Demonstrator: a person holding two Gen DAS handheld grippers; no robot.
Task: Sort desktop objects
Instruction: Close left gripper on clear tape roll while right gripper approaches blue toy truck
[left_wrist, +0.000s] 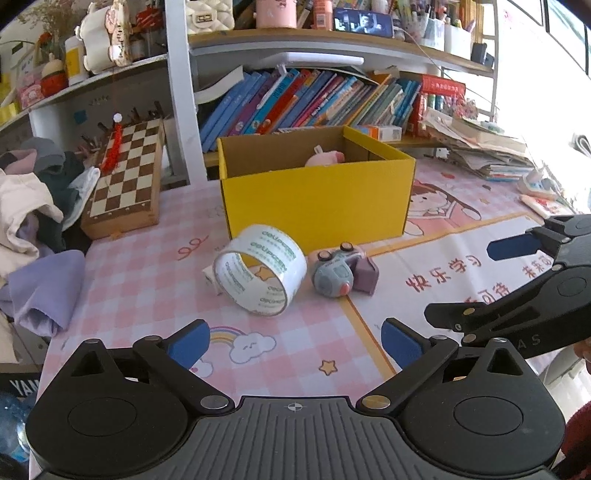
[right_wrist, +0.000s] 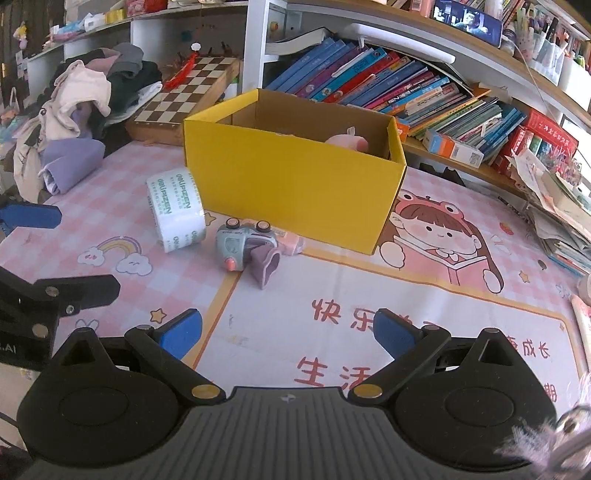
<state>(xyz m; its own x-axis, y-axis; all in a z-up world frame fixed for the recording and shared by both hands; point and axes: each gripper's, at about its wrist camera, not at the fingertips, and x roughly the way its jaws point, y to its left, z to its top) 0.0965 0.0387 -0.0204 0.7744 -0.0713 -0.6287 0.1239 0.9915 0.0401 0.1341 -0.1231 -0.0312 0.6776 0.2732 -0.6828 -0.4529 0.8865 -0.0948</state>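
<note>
Clothes pile: heaped at the far left edge of the surface, a lilac piece nearest.
Chessboard: a wooden case leaning behind the clothes, against the shelf.
Left claw: released, blue pads spread wide, nothing between them; it hangs low over the pink checked mat.
Tape roll: clear, printed, tipped on its edge just in front of the yellow box's left corner.
Yellow box: open-topped, mid-surface, with a pink plush toy lying inside.
Toy car: grey-blue, just right of the tape, touching a small purple piece.
Right claw: released, empty, over the mat's red lettering.
Books: slanted along the shelf behind the box.
</note>
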